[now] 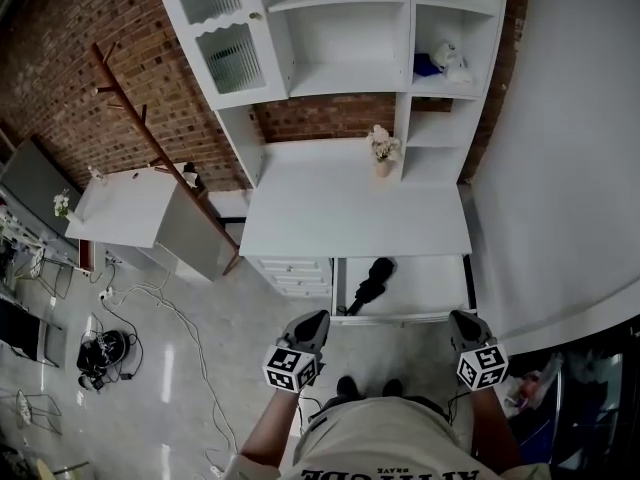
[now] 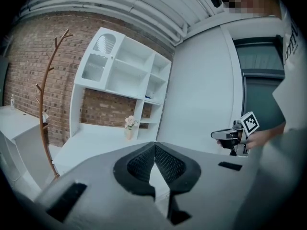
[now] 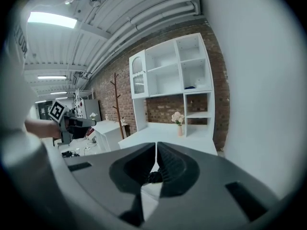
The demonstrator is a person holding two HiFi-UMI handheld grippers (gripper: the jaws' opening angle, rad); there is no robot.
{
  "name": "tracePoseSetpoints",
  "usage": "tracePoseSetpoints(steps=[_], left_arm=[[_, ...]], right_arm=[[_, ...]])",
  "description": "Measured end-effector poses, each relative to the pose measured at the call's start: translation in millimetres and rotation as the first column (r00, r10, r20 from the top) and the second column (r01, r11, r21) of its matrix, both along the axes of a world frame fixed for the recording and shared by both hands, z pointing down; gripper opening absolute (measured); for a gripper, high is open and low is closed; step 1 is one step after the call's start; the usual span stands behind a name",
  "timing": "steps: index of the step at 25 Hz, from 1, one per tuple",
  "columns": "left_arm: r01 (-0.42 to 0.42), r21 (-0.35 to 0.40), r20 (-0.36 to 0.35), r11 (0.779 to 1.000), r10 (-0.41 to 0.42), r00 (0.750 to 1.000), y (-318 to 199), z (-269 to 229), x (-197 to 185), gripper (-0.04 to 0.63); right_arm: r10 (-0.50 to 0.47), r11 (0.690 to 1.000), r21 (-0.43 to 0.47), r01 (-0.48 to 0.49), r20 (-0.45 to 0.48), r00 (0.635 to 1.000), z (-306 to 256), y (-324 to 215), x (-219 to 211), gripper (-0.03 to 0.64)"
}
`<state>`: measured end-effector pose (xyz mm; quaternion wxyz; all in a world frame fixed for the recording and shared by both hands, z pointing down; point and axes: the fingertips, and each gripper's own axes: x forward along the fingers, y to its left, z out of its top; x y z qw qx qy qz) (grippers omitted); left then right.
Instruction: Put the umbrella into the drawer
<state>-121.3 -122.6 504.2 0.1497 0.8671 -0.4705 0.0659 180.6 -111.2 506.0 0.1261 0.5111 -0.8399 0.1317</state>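
White desk [image 1: 350,208] with an upper shelf unit, set against a brick wall, seen from the head view. Black folded umbrella [image 1: 368,284] lies inside the open drawer [image 1: 430,280], which is pulled out below the desk's front edge; the umbrella occupies the drawer's left half. Left gripper [image 1: 317,317] and right gripper [image 1: 457,317] hang in front of the desk, 1 near each front corner of the drawer, both apart from the umbrella. Each gripper view shows its 2 jaws pressed together at the tips, with nothing pinched between them. Vase of flowers [image 1: 383,151] stands at the back right of the desk top. Wooden coat rack [image 1: 140,128] and low white cabinet [image 1: 120,206] stand left of the desk.
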Motion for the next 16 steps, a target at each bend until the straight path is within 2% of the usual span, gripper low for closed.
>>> tracePoseSetpoints(steps=[16], left_arm=[[0.026, -0.015, 0.023, 1.000, -0.025, 0.999, -8, 4, 1, 0.025]], right_arm=[[-0.032, 0.999, 0.008, 0.032, 0.013, 0.999, 0, -20, 3, 0.034]])
